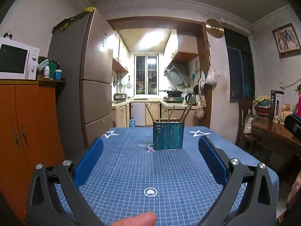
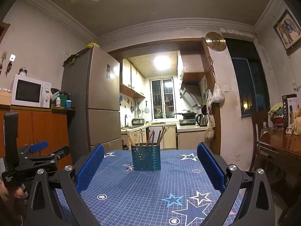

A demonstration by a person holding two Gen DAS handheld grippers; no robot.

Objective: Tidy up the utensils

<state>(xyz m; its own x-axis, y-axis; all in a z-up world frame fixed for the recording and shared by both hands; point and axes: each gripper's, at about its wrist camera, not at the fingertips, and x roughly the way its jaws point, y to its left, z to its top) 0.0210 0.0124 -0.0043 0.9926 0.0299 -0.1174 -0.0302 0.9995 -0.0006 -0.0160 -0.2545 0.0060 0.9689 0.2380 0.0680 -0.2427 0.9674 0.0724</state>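
Both wrist views look level across blue tablecloth (image 1: 131, 169) toward kitchen, near table edge (right one slightly rightward); share chopstick holder (image 1: 168, 135).

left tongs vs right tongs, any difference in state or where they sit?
Left tongs hover nearer the teal utensil holder, facing it head-on; for the right tongs it sits farther off and left of centre. A fingertip shows under the left tongs, none under the right. Both are open, empty, above the blue tablecloth.

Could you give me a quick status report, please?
Left gripper open, empty. Right gripper open, empty. Chopsticks upright in teal holder on table. Path clear.
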